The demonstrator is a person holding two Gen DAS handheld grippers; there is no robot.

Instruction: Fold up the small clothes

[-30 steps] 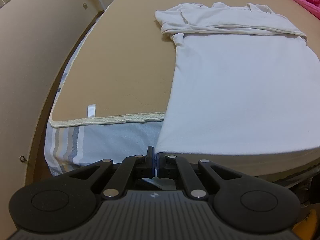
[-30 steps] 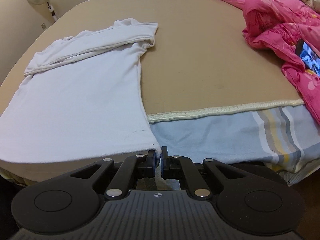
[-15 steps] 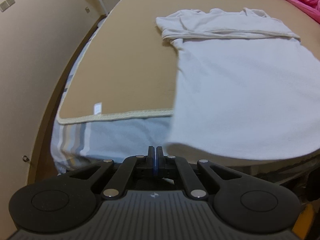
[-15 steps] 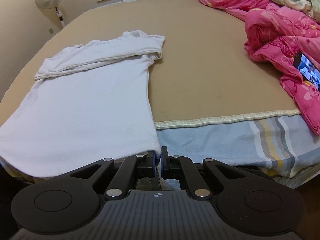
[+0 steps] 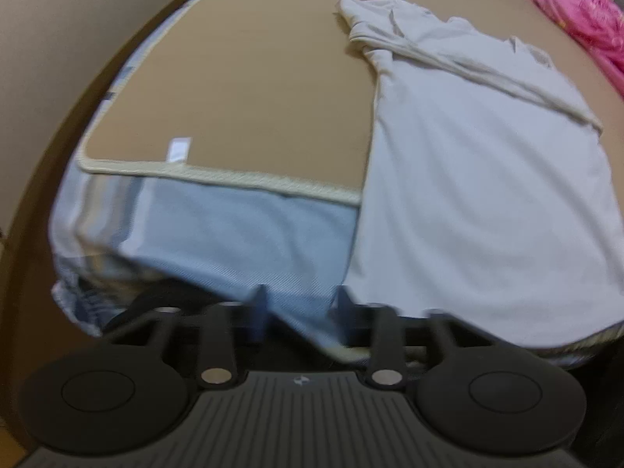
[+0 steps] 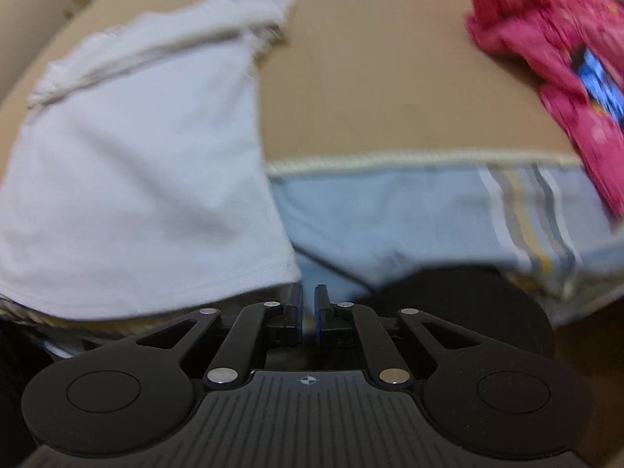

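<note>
Nearest to the cameras, the left gripper (image 5: 298,308) has just been opening; its fingers stand wide apart with only the blue bed sheet (image 5: 241,230) seen between them, and the shirt's hem corner lies just beside the right-hand finger, not pinched. The right gripper (image 6: 309,308) has also just been opening, but only a little: the gap is narrow and nothing is in it, the other hem corner lying just to its left.

The white shirt (image 5: 479,179) lies flat on its back part over the tan mat (image 5: 253,89) of the bed, with the hem hanging slightly over the near edge and the sleeves already folded across the top. It looks light, thin and very soft, so it will probably sag and wrinkle when lifted, and it may slip from a weak pinch. I think the best places to take hold are the two hem corners, or the side edges near the middle, both at the same time.

Farther away, the mat is bare around the shirt. On the right a pink quilt (image 6: 553,50) is heaped with a lit phone (image 6: 596,78) on it, well apart from the shirt, so it should not hinder the fold.
</note>
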